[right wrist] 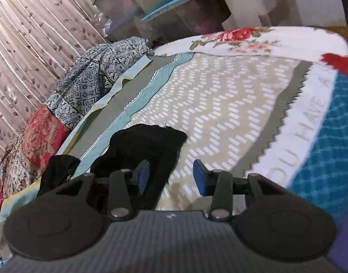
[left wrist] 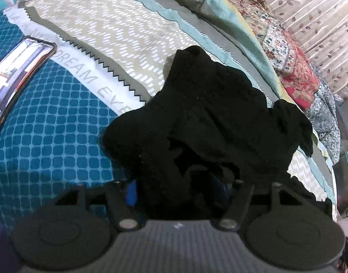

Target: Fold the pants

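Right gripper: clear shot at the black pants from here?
Probably yes. The right gripper is open with nothing between its jaws, and the black pants lie beside its left finger on the bedspread, unobstructed.

Left claw (left wrist: 178, 188) angled down, right claw (right wrist: 171, 177) jaws parted

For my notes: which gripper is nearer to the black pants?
Left. The left gripper has the black pants bunched between its open fingers; the right gripper is open beside their edge.
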{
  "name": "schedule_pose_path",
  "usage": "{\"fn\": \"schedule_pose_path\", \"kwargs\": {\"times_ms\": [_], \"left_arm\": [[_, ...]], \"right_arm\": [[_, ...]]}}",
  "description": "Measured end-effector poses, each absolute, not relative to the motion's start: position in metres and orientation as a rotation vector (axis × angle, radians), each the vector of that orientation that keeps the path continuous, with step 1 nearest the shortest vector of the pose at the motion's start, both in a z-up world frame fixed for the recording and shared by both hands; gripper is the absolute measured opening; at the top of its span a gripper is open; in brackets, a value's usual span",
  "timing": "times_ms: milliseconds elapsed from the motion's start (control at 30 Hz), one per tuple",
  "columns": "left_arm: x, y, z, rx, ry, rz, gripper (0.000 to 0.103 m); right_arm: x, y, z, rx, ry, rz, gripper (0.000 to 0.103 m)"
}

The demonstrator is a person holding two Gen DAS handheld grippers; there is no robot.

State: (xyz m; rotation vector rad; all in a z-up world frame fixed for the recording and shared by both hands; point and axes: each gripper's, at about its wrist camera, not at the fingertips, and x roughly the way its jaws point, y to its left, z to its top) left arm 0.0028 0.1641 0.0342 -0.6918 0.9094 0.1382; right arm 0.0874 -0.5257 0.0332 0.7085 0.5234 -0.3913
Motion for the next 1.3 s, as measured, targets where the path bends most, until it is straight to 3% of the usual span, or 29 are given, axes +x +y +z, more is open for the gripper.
{"fn": "schedule_pose_path", "kwargs": {"times_ms": [133, 200, 233, 467, 667, 733, 800, 867, 967, 1167, 1233, 1300], "left_arm": [[-0.003, 0.162, 0.039, -0.708, 0.911, 0.176, 0.050], [-0.003, 0.161, 0.042, -0.697, 0.920, 0.174, 0.014], [-0.002, 0.162, 0.042, -0.696, 0.929, 0.164, 0.011], [-0.015, 0.162, 0.064, -0.657, 0.899, 0.088, 0.009], [-0.034, 0.153, 0.066, -0.613, 0.925, 0.019, 0.009], [-0.038, 0.144, 0.060, -0.554, 0.954, 0.028, 0.011], [-0.042, 0.139, 0.054, -0.513, 0.993, 0.046, 0.020], [-0.049, 0.140, 0.055, -0.510, 0.990, 0.011, 0.024], [-0.068, 0.152, 0.072, -0.477, 0.915, 0.007, 0.041], [-0.061, 0.206, 0.106, -0.496, 0.774, 0.147, 0.048], [-0.035, 0.215, 0.116, -0.483, 0.741, 0.173, 0.056], [0.000, 0.214, 0.123, -0.443, 0.705, 0.186, 0.073]], "right_arm": [[0.114, -0.530, 0.017, 0.798, 0.543, -0.397, 0.047], [0.124, -0.525, 0.020, 0.787, 0.562, -0.385, 0.016], [0.126, -0.521, 0.026, 0.754, 0.571, -0.404, 0.006], [0.045, -0.531, 0.096, 0.706, 0.267, -0.499, 0.005], [-0.035, -0.553, 0.100, 0.686, 0.233, -0.643, 0.005], [-0.041, -0.549, 0.087, 0.641, 0.318, -0.708, 0.006], [-0.036, -0.548, 0.068, 0.610, 0.443, -0.756, 0.014], [-0.036, -0.547, 0.057, 0.621, 0.518, -0.761, 0.055], [-0.051, -0.537, 0.065, 0.566, 0.439, -0.828, 0.055], [-0.067, -0.527, 0.099, 0.557, 0.156, -0.946, 0.056], [-0.045, -0.521, 0.114, 0.552, 0.148, -0.827, 0.056], [-0.010, -0.514, 0.122, 0.591, 0.203, -0.635, 0.056]]}}
